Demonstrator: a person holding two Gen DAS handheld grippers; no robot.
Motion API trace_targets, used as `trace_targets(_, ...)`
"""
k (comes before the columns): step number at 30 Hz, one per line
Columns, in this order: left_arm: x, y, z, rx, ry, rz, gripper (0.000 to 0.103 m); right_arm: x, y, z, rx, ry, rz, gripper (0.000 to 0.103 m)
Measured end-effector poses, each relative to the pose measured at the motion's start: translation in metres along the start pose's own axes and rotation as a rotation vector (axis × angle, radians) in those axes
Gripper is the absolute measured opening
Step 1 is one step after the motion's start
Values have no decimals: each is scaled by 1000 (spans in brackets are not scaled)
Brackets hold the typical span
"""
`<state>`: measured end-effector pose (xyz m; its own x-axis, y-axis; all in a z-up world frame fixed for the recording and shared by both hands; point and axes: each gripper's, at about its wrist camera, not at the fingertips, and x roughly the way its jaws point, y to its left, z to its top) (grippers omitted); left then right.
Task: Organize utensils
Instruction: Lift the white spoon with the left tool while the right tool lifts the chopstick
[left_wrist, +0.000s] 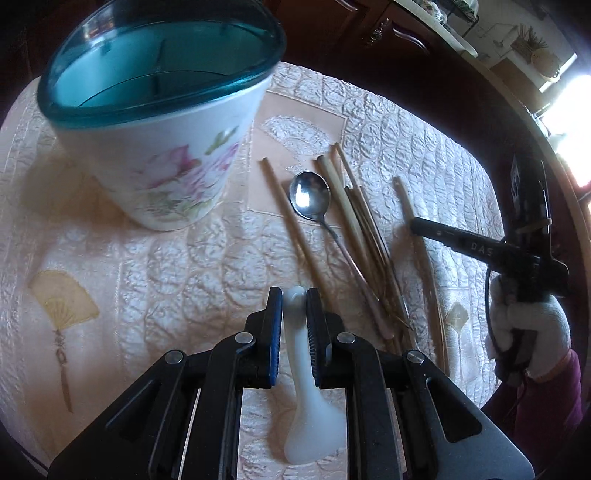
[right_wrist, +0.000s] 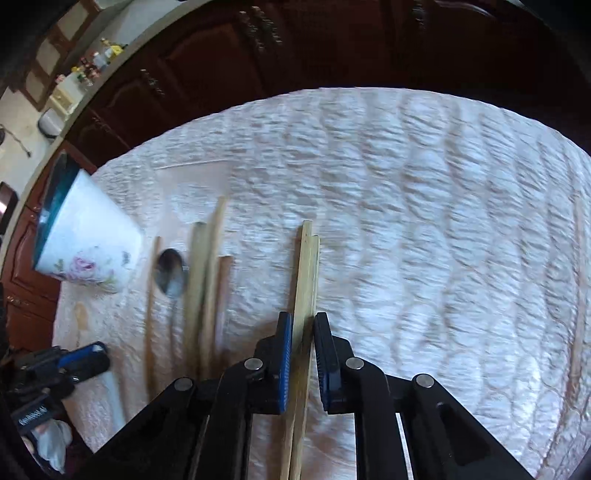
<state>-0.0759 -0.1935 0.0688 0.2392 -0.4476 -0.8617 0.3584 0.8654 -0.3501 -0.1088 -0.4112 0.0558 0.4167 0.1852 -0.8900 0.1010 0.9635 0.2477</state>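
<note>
Chopsticks, two of them side by side (right_wrist: 306, 295), run lengthwise between the fingers of the right gripper (right_wrist: 303, 325), whose blue pads stand narrow around the pair; the left pad looks to be against the wood, while a thin gap shows on the right, so a firm clamp cannot be confirmed. The left gripper (left_wrist: 294, 299) has its fingers closed narrowly on the handle of a white plastic spoon (left_wrist: 304, 424), whose bowl lies back toward the camera over the quilted cream cloth (left_wrist: 184, 266) covering the surface. Ahead and to the left of that gripper stands a white utensil holder (left_wrist: 162, 147) with a pink flower print and a teal rim, its inside split by dividers. To the right of it, loose on the cloth, lie a metal spoon (left_wrist: 309, 194) and several more wooden chopsticks (left_wrist: 351, 221), some crossing one another, the metal spoon's handle tucked among them. In the left wrist view, a white-gloved hand (left_wrist: 528, 325) grips the right gripper at the right edge.
</note>
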Motion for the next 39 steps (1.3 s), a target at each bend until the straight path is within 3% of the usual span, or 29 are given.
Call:
trace_targets(3,-2,2,-2,7,1,25,12,-4,-12,-3,46,-2,-18,27)
trace_targets(10,-3,9,-6,-13,12,35,12,-12,-8,4,4,-13,-19,27)
trace_targets(13,-6,14,-7,-20,13,41,12,-1,-3,12,-1,-12,-49,24)
trace_targets(15,-9,18,-7,-27,10,45,12,0,-8,13,42,-25,-13,24)
trace_targets(24,0,22,-8,-47,28,62,12,7,-21,15,29,-20,-86,17)
trace_targets(29,10,22,-9,-46,59,72,12,21,-12,28,34,-13,-56,9)
trace_targets(35,11,25,-13,-50,68,65,12,39,-14,67,28,46,25,9)
trace_targets(39,9,23,-14,-27,68,59,12,34,-4,63,3,17,27,6)
